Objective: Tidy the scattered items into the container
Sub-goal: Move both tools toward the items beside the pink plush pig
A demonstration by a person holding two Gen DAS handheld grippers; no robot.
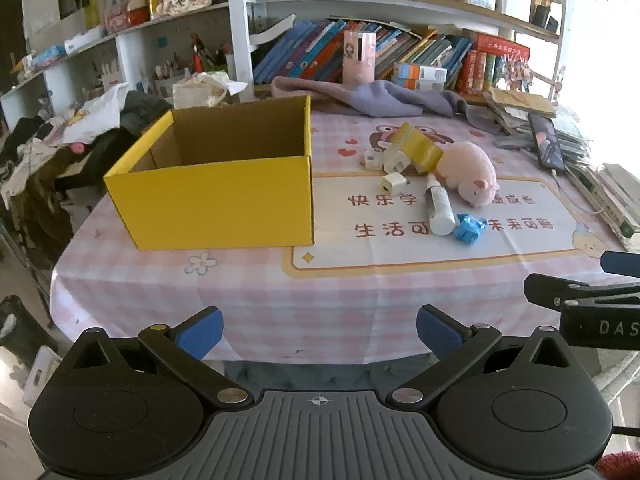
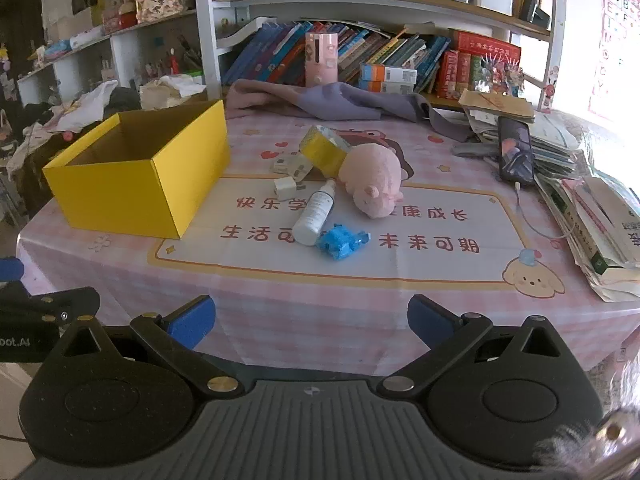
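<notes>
Grippers: left gripper [image 1: 319, 330] and right gripper [image 2: 311, 320] both spread apart, empty, short of the table [image 2: 360, 320] edge | Items: white bottle [image 2: 315, 213] lay straight ahead of right gripper, long axis pointing roughly away from it; blue toy [image 2: 341, 241] beside it | Container: yellow box [image 1: 224, 184] ahead-left of left gripper, open | Judgement: right gripper nearer to the pile.

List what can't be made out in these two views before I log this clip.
- Yellow box floor: hidden by its near wall in both wrist views, so its contents cannot be told.
- White chargers: partly covered by the yellow tape roll; count unclear.
- Blue crumpled item: too small to identify.
- Right gripper: cut off by the left view's edge.
</notes>
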